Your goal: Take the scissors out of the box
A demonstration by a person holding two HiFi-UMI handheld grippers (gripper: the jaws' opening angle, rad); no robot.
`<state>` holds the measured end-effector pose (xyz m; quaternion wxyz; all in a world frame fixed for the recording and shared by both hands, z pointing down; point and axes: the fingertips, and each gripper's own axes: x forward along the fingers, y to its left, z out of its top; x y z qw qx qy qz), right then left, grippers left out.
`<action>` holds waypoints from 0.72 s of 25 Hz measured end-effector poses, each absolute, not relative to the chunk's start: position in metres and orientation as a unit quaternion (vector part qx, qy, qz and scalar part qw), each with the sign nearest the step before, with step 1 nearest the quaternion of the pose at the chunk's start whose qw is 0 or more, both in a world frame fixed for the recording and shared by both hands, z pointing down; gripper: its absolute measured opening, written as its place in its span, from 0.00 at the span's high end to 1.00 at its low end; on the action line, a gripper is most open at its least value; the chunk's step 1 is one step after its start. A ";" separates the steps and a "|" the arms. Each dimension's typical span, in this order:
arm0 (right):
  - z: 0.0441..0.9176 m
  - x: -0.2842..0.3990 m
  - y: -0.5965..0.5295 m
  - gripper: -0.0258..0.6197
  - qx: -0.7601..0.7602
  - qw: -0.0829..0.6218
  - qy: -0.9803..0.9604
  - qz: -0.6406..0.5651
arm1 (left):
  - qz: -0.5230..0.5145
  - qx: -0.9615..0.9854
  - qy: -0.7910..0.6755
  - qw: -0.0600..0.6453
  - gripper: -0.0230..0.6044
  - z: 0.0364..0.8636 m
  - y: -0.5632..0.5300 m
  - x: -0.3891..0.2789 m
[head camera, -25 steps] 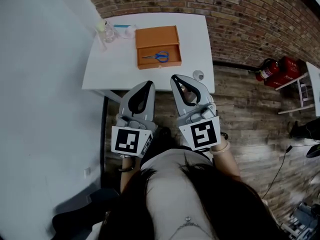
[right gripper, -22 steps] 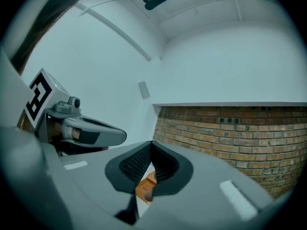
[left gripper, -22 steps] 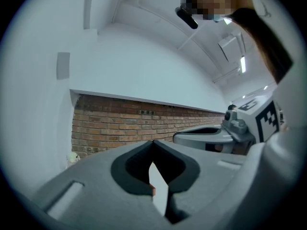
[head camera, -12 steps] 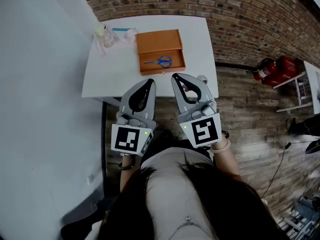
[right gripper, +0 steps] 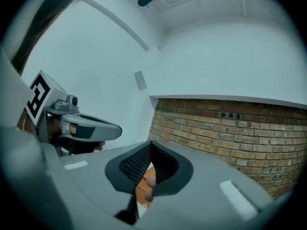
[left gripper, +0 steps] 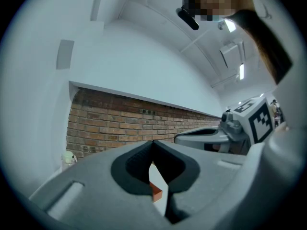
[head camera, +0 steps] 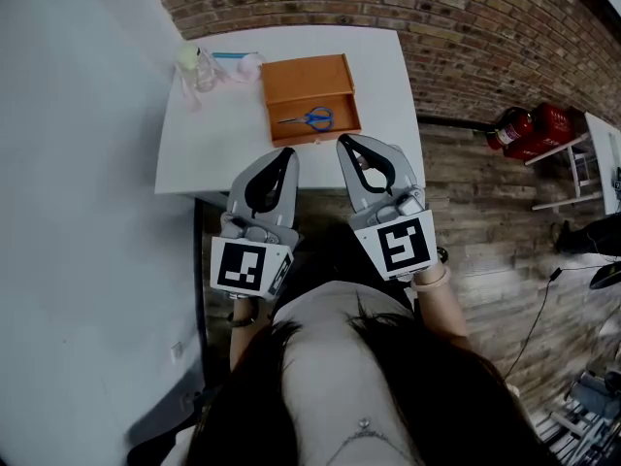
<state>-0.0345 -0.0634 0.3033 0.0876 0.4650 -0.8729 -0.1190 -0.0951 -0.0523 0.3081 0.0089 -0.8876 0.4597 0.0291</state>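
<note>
While the blue-handled scissors (head camera: 309,118) lie flat in the nearer half of the open orange box (head camera: 306,74), neither gripper touches them. The box sits right of centre on a white desk (head camera: 209,134). At the desk's near edge, a person holds two grey grippers side by side and level, both pointing toward the box and clear of it. On the left gripper (head camera: 289,153) the fingers (left gripper: 91,176) are closed tip to tip with nothing between them. The right gripper (head camera: 343,142) has its fingers (right gripper: 216,176) pressed together as well, also empty, their tips just short of the box's front wall. Some small clear containers (head camera: 197,66) stand at the desk's far left corner. A brick wall (head camera: 466,27) runs behind the desk, and a red fire extinguisher (head camera: 524,132) lies on the wooden floor (head camera: 485,221) to the right.
</note>
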 end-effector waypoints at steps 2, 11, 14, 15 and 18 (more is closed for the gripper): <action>0.303 -0.036 -0.067 0.95 0.460 0.088 -0.875 -0.121 | 0.029 -0.887 0.461 0.009 0.96 0.309 -0.057 -0.097; 0.304 -0.035 -0.095 0.95 0.431 0.090 -0.889 -0.127 | 0.027 -0.885 0.465 0.018 0.96 0.305 -0.086 -0.089; 0.305 -0.034 -0.110 0.95 0.422 0.094 -0.892 -0.128 | 0.029 -0.881 0.471 0.018 0.96 0.303 -0.098 -0.090; 0.306 -0.034 -0.115 0.95 0.419 0.096 -0.894 -0.128 | 0.030 -0.880 0.474 0.018 0.96 0.303 -0.103 -0.090; 0.306 -0.032 -0.128 0.95 0.408 0.095 -0.899 -0.124 | 0.031 -0.875 0.482 0.015 0.96 0.303 -0.116 -0.091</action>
